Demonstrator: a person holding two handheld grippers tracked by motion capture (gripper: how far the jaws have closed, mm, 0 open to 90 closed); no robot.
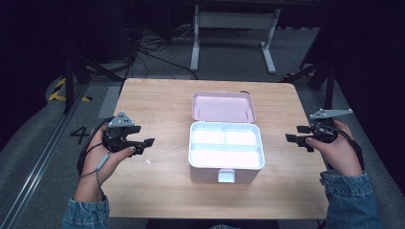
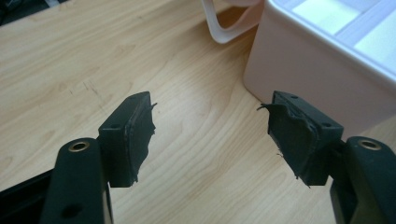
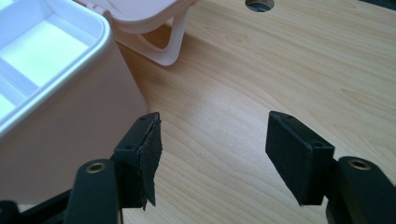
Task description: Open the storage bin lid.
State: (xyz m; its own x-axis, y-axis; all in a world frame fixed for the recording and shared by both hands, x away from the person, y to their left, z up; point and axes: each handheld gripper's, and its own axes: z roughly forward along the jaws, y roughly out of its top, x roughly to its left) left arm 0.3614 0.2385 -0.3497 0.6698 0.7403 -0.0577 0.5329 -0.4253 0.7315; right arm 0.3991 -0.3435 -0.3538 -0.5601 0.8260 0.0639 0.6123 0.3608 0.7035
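Pink box [image 1: 226, 164] at centre of wooden table [image 1: 157, 186]; lid [image 1: 223, 106] swung back, open; white tray inside with three compartments, front latch white. Left gripper [image 1: 145, 143] jaws wide, nothing held, left of box. Right gripper [image 1: 293, 138] jaws wide, nothing held, right of box.

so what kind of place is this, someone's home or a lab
Most likely a lab or recording studio, not a home. A bare wooden table stands on grey carpet with loose cables across it, black-draped walls around, yellow-black hazard tape on the floor, and a white adjustable desk frame behind.
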